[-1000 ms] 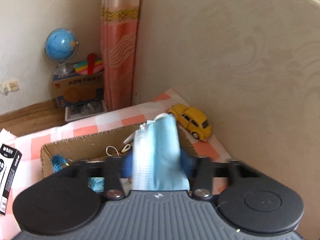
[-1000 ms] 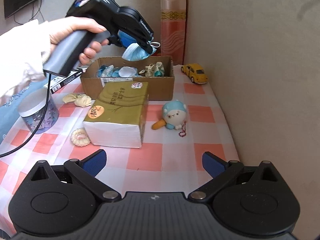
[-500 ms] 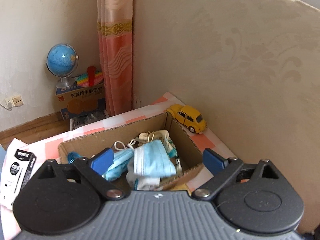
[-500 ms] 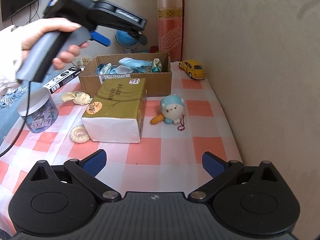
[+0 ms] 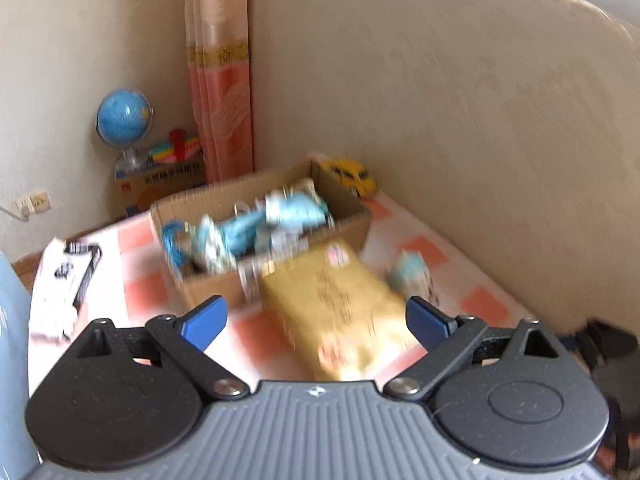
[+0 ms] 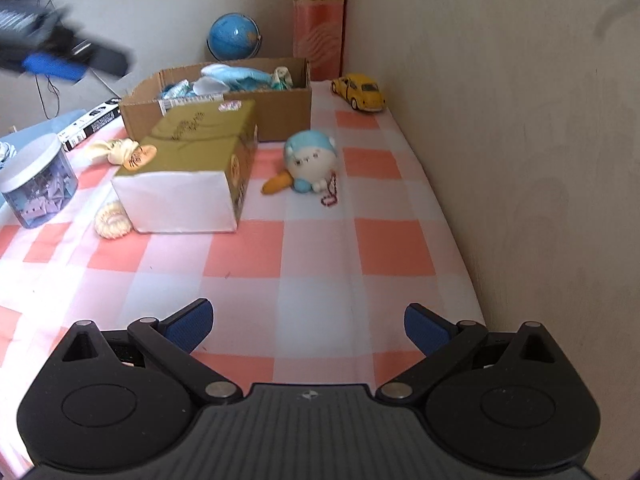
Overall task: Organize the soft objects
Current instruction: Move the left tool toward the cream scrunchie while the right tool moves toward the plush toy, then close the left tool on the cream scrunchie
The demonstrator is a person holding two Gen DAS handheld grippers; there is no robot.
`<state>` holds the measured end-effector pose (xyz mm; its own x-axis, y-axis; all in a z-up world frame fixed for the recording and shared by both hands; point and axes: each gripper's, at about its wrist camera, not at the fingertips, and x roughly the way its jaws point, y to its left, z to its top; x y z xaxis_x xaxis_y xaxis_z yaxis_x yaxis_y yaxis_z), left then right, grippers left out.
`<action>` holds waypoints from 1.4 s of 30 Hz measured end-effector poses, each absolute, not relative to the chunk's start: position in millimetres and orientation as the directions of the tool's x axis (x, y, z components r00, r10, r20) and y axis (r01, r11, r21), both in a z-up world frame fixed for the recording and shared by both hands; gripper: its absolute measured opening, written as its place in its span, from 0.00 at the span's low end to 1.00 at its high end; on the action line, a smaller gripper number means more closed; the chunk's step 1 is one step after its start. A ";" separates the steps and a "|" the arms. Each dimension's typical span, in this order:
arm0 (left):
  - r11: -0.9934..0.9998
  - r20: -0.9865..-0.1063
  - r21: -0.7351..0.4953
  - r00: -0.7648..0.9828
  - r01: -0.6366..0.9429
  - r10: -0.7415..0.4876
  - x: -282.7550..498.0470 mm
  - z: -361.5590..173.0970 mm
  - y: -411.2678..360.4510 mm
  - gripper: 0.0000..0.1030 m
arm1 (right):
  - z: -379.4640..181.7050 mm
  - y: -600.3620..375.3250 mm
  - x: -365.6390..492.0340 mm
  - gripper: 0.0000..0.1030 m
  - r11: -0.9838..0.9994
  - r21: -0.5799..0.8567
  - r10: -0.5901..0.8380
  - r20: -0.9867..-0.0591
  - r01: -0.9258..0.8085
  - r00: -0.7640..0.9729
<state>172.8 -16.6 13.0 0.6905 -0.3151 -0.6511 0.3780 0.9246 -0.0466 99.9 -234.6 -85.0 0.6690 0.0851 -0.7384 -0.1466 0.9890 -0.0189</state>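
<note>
A cardboard box (image 6: 280, 112) at the back of the checked table holds blue face masks (image 6: 236, 76) and other soft items; it also shows blurred in the left wrist view (image 5: 208, 284). A blue-and-white plush toy (image 6: 310, 160) with a carrot lies in front of the box. A cream scrunchie (image 6: 113, 225) and a cream cloth piece (image 6: 112, 150) lie left of the tissue pack (image 6: 192, 168). My left gripper (image 5: 314, 322) is open and empty, high above the tissue pack (image 5: 340, 312). My right gripper (image 6: 306, 324) is open and empty above the table's near part.
A yellow toy car (image 6: 362, 92) stands by the wall at the back right. A clear jar (image 6: 36, 184) and a black-and-white carton (image 6: 90, 122) are on the left. The beige wall (image 6: 520, 120) runs along the table's right edge. A globe (image 6: 234, 36) stands behind.
My left gripper opened and dropped the blue mask into the box, then pulled back and up to the left. My right gripper moved slightly forward, staying open.
</note>
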 end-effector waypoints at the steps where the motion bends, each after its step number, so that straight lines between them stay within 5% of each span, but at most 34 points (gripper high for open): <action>1: 0.923 -0.658 -0.054 0.682 0.380 -0.319 164.8 6.9 -14.4 0.93 | -86.4 -234.8 99.2 1.00 0.989 -0.020 0.084 -0.741 -0.147 0.666; 27: 0.912 -0.719 0.031 0.643 0.409 -0.264 149.6 -81.4 -2.1 0.90 | -99.9 -240.6 108.0 1.00 0.988 -0.035 0.072 -0.757 -0.151 0.649; 35: 0.903 -0.727 0.017 0.626 0.428 -0.283 164.0 -90.4 -3.8 0.70 | -100.9 -238.3 118.0 1.00 0.991 -0.036 0.054 -0.761 -0.125 0.647; 39: 0.902 -0.719 0.007 0.629 0.432 -0.296 168.7 -92.5 -3.9 0.68 | -101.3 -237.6 119.2 1.00 0.993 -0.036 0.048 -0.761 -0.117 0.647; 42: 0.900 -0.712 -0.010 0.629 0.436 -0.313 170.5 -92.3 -3.0 0.55 | -101.6 -237.4 119.3 1.00 0.992 -0.036 0.049 -0.759 -0.118 0.649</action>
<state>170.5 -3.0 -92.3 0.6288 -0.3129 -0.7118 0.4362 0.8998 -0.0102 119.3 -237.4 -101.6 0.6494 0.0493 -0.7588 -0.1176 0.9924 -0.0362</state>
